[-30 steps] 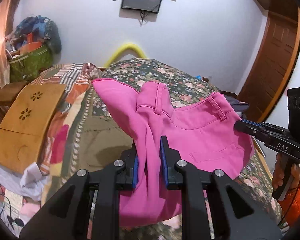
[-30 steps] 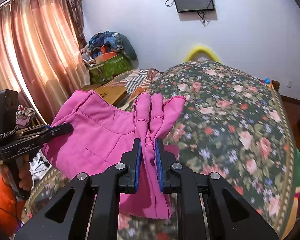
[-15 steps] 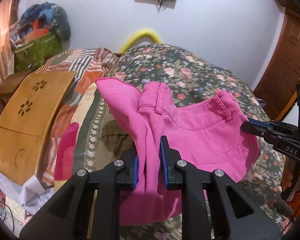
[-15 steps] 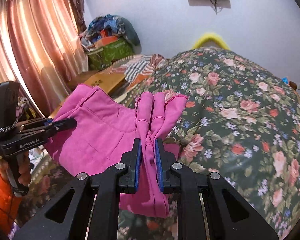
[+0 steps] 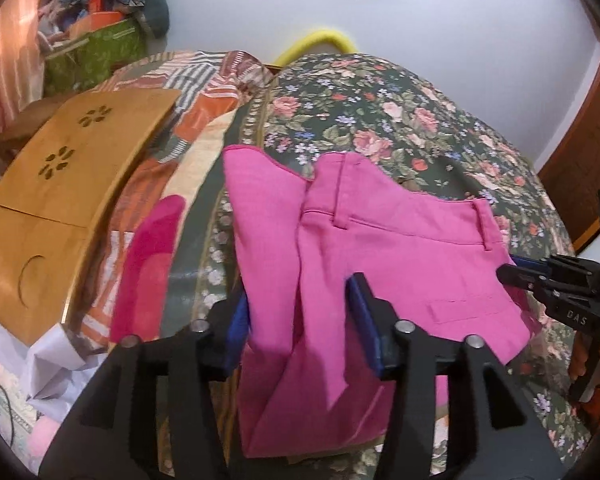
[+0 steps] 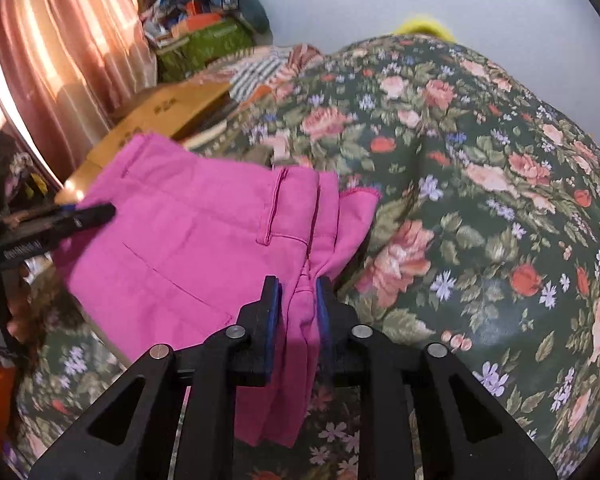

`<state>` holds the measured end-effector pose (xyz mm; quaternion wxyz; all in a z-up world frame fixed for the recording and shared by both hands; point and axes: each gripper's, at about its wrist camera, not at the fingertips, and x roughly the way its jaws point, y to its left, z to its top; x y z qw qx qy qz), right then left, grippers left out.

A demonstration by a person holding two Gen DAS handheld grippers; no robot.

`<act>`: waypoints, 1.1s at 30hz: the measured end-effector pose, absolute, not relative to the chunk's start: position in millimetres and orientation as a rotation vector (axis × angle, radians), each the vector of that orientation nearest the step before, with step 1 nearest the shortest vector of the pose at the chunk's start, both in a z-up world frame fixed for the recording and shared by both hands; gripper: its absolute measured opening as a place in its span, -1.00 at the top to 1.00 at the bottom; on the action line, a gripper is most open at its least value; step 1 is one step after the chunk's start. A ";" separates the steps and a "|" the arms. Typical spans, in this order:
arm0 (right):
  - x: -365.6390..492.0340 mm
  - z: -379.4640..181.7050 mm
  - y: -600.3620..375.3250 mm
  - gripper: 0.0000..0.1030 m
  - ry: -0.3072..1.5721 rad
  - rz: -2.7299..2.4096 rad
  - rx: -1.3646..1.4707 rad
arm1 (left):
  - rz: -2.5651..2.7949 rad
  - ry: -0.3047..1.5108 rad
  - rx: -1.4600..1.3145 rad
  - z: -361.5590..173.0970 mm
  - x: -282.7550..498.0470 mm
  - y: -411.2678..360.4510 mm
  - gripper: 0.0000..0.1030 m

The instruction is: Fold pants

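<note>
The pink pants (image 5: pixel 384 264) lie folded on the floral bedspread (image 5: pixel 380 96), waistband towards the far side. My left gripper (image 5: pixel 300 320) has its jaws spread wide; the pants' left edge lies loosely between them. My right gripper (image 6: pixel 298 312) has its jaws parted a little around a bunched fold of the pants (image 6: pixel 204 240), with small gaps at both pads. The right gripper also shows at the right edge of the left wrist view (image 5: pixel 548 284). The left gripper shows at the left edge of the right wrist view (image 6: pixel 60 220).
A wooden lap table (image 5: pixel 52 200) lies on the striped blanket (image 5: pixel 204 108) left of the pants. A green bag with a heap of clothes (image 5: pixel 100 40) stands by the curtain (image 6: pixel 48 80). A wooden door (image 5: pixel 584 160) is at the right.
Both grippers have lowered the pants onto the bed. The left jaws have opened wide and the right jaws have parted, letting the cloth go slack.
</note>
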<state>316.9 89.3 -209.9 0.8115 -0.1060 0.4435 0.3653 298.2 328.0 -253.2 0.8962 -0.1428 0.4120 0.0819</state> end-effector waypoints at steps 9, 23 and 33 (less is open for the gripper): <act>301.4 -179.1 74.3 0.42 0.921 0.746 -0.228 | 0.245 0.838 -0.234 -217.5 273.1 313.1 -0.02; 192.0 -46.6 21.8 0.36 0.620 0.789 -0.139 | 0.162 0.587 -0.176 -80.6 166.1 225.0 -0.03; 85.2 22.3 -18.4 0.31 0.388 0.834 -0.067 | 0.163 0.395 -0.111 -13.8 59.5 159.0 -0.12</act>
